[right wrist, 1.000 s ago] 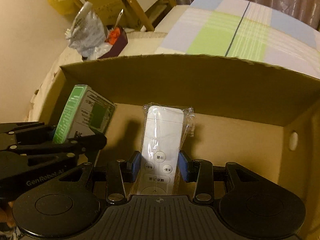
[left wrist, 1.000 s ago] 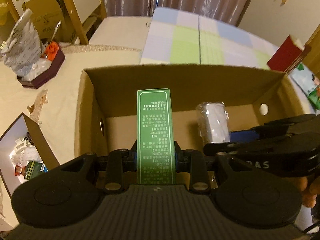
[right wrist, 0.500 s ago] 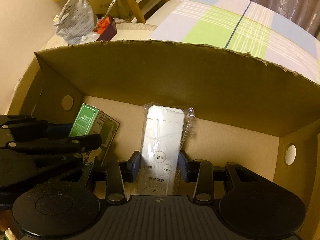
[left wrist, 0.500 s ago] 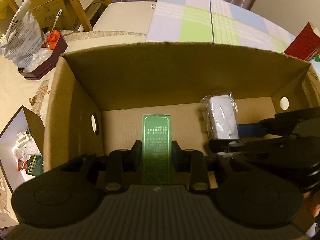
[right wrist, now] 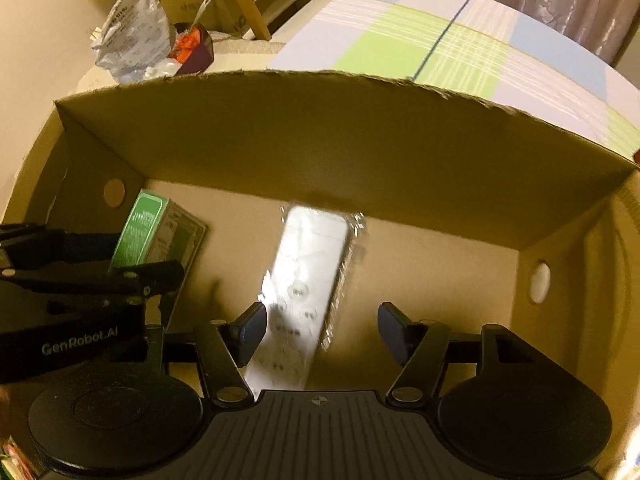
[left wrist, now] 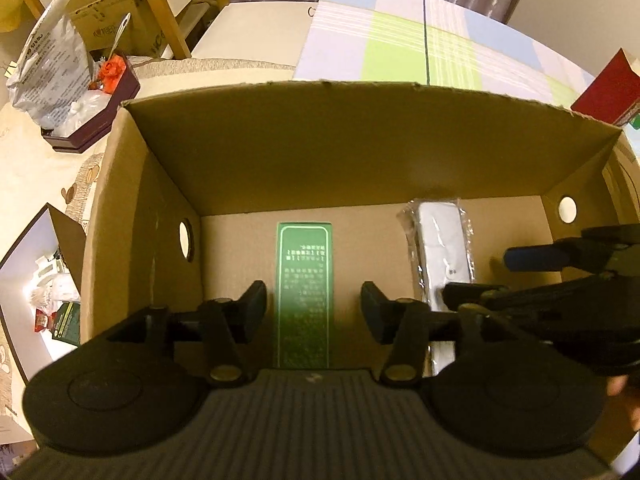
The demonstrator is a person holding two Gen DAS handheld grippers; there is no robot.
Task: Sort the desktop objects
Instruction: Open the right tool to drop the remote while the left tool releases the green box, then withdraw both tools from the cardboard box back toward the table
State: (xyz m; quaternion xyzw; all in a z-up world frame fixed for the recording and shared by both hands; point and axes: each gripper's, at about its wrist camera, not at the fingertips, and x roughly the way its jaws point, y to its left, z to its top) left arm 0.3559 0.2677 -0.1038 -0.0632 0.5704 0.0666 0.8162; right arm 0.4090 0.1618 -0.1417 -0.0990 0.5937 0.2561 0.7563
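Cardboard box on the desk now has both items inside: the green carton and the wrapped remote. Each hand-held gripper, left and right, has just been opening; the jaws stand apart, the items between them but unclamped. Best to lift both straight up, clear of the walls, so neither item gets dragged or tipped.

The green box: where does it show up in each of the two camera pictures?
Left wrist view: the green box sits centre, between the open left gripper fingers, on the cardboard box floor.
Right wrist view: green box is at far left, beside the wrapped remote.
Shared landmark: the cardboard box back wall.
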